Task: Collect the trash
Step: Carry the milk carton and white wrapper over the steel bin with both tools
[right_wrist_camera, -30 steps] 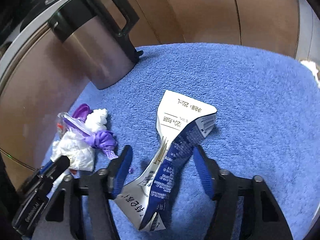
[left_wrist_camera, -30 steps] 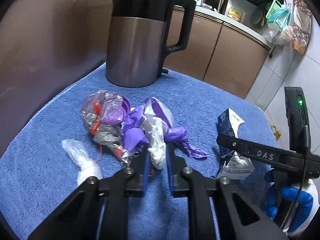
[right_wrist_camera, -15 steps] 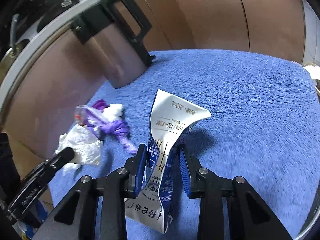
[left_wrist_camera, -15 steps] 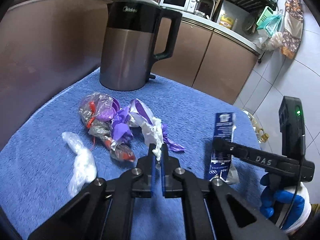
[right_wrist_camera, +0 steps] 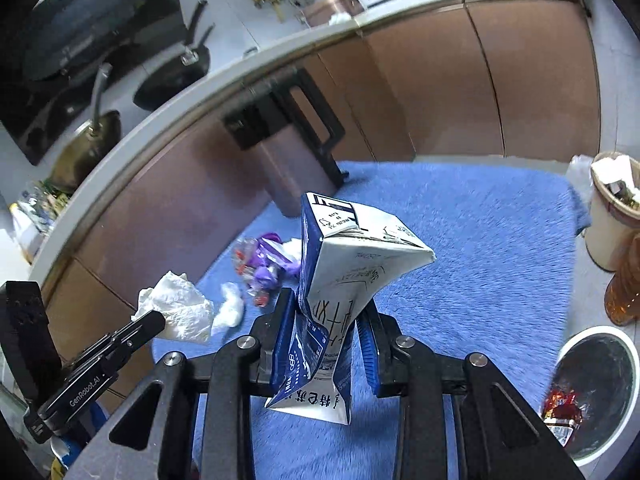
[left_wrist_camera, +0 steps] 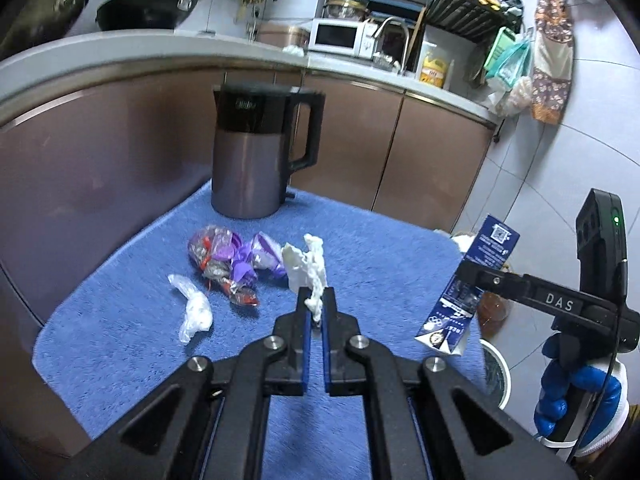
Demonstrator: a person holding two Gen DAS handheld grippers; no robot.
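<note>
Here the crumpled white tissue (left_wrist_camera: pixel 310 272) is pinched between the closed blue pads of the left gripper (left_wrist_camera: pixel 316 312), held clear above the blue towel (left_wrist_camera: pixel 380 240); in the right wrist view it shows as a white wad (right_wrist_camera: pixel 178 312) at that gripper's tip. The squashed blue-and-white milk carton (right_wrist_camera: pixel 336 300) stands upright between the pads of the right gripper (right_wrist_camera: pixel 326 332), which press its dented middle so that its lower corner hangs free of the towel (right_wrist_camera: pixel 480 248). Both grippers point downward at a slant. A blue-gloved hand (left_wrist_camera: pixel 576 400) grips the handle of the right gripper at the edge of the left view.

Still lying on the towel are a clump of purple and clear plastic wrappers (left_wrist_camera: pixel 232 260) with red bits, and just beside it a small twisted clear plastic bag (left_wrist_camera: pixel 194 312). Behind them, at the towel's far edge, stands a grey electric kettle (left_wrist_camera: pixel 256 160) with a black lid and handle, against brown cabinet doors (left_wrist_camera: pixel 432 152). Off the towel's right side sits a white-rimmed trash bin (right_wrist_camera: pixel 592 392) holding a red wrapper, with a cream container (right_wrist_camera: pixel 612 216) and an amber bottle (right_wrist_camera: pixel 624 284) nearby.
</note>
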